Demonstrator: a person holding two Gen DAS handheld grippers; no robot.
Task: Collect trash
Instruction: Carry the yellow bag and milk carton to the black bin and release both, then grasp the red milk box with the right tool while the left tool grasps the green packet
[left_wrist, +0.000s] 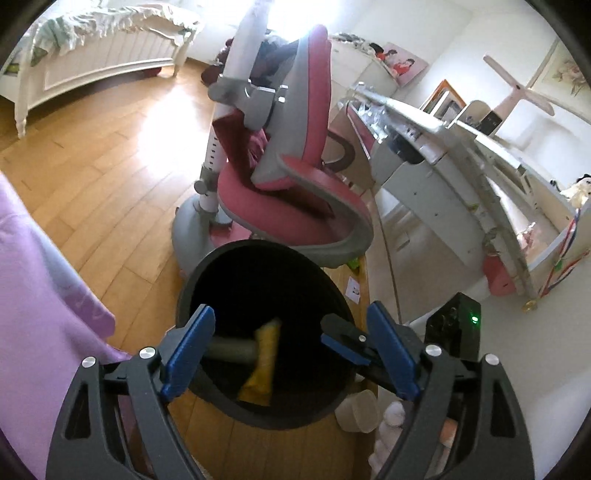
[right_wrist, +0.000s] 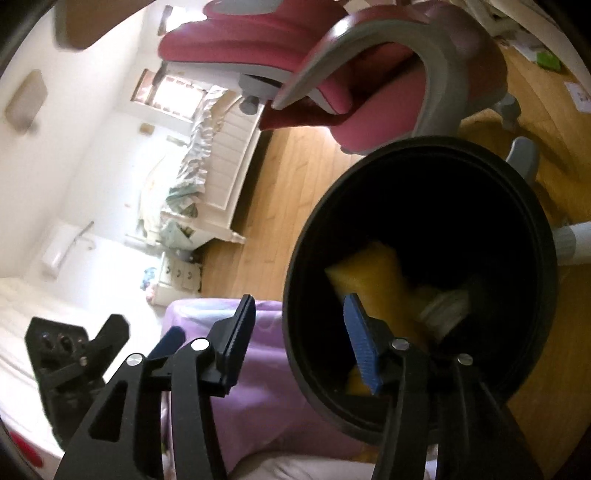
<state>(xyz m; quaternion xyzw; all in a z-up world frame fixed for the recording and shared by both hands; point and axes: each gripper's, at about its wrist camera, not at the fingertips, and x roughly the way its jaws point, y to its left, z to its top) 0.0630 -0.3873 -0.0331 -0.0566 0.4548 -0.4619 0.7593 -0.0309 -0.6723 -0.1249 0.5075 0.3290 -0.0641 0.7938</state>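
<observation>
Left gripper (left_wrist: 291, 350) spread, nothing between its pads. Right gripper (right_wrist: 299, 339) likewise spread and empty. Yellow wrapper (left_wrist: 260, 360) lies inside the black bin (left_wrist: 221, 258), dead ahead. Pink chair (left_wrist: 295, 192) beyond at twelve o'clock.

Left gripper (left_wrist: 291, 354), right gripper (right_wrist: 299, 332): black frames, silver screws, blue-padded jaws.

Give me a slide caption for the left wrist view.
Open left gripper above black bin holding a yellow wrapper.

pink chair (left_wrist: 295, 192) on wood floor (left_wrist: 110, 166); white bed (left_wrist: 99, 62) behind, grey desk (left_wrist: 461, 166) beside, purple cloth (left_wrist: 40, 277)
</observation>
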